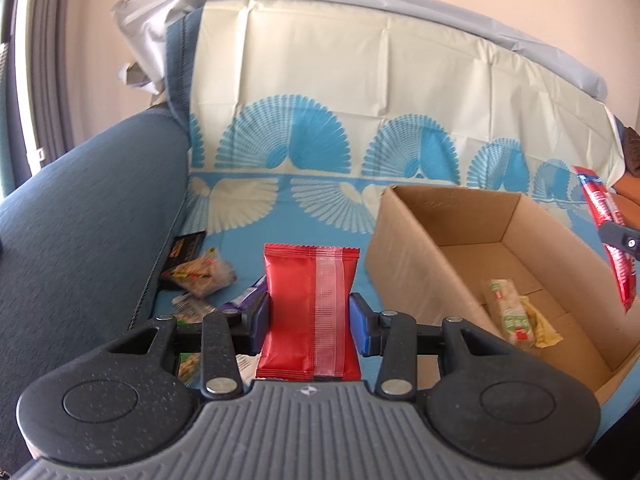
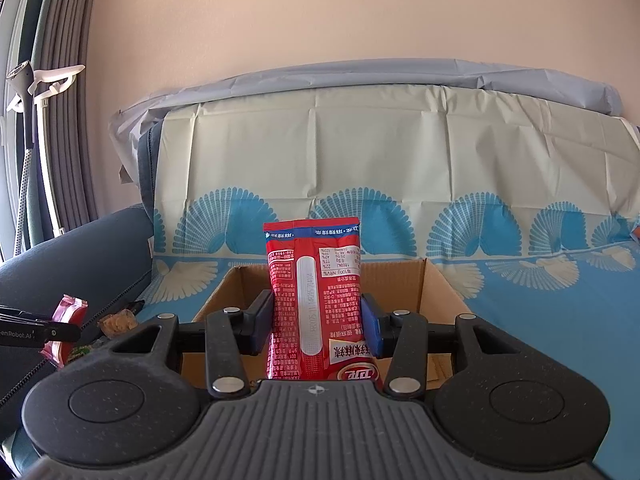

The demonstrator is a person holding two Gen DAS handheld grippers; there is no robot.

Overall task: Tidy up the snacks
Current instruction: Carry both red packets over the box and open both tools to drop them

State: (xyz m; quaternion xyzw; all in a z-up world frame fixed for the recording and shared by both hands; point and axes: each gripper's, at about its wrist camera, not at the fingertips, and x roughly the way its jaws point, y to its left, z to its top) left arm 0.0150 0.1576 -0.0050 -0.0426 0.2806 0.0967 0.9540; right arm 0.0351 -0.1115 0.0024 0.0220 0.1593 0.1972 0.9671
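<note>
My left gripper [image 1: 310, 320] is shut on a plain red snack packet [image 1: 308, 312] with a clear back seam, held upright above the sofa seat to the left of the cardboard box [image 1: 404, 248]. My right gripper [image 2: 318, 328] is shut on a red printed snack bag [image 2: 316, 300], held upright over the near edge of the same box [image 2: 436, 284]. That red bag [image 1: 608, 240] also shows at the far right of the left wrist view. One green and yellow snack bar [image 1: 516, 316] lies on the box floor.
Several loose snacks [image 1: 200, 276] lie on the blue patterned sheet [image 1: 320, 200] by the dark sofa armrest [image 1: 80, 208]. In the right wrist view the left gripper's finger and its packet [image 2: 66, 328] appear at the far left. A wall and curtains stand behind.
</note>
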